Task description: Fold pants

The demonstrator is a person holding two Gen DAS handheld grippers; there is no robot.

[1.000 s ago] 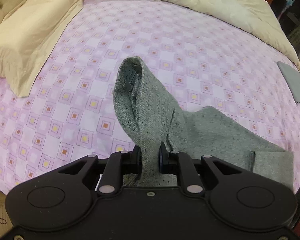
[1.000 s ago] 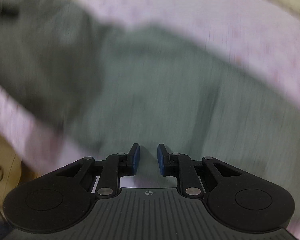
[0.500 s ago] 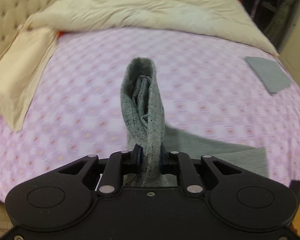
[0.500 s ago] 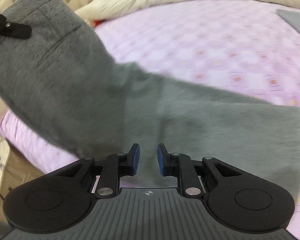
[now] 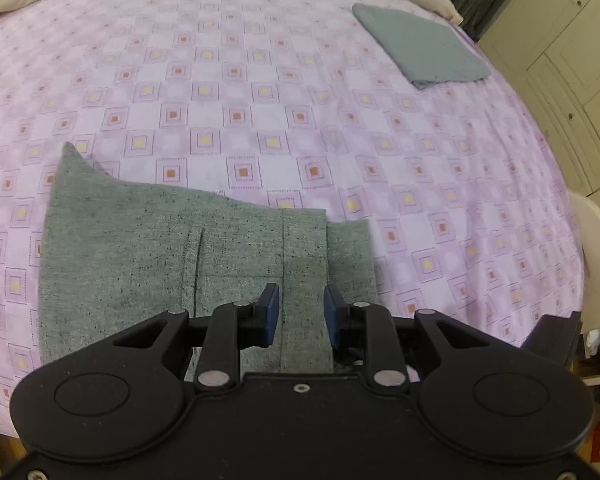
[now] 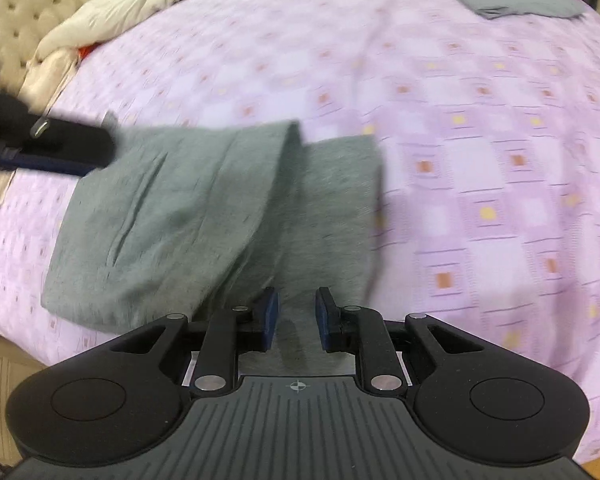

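The grey pants [image 5: 148, 264] lay folded over on the near side of the bed [image 5: 340, 128]. The left hand-held gripper [image 5: 300, 312] had just been opening, cloth loose between its jaws; the right hand-held gripper [image 6: 296, 314] looked released too, though it's blurry.

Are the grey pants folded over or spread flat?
Folded over: the grey pants lie doubled on the bed sheet, with a lower layer's edge sticking out.

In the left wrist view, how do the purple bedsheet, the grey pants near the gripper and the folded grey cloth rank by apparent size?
1. purple bedsheet
2. grey pants
3. folded grey cloth
The cloth lies farther from the camera, so its true size against the pants is unsure.
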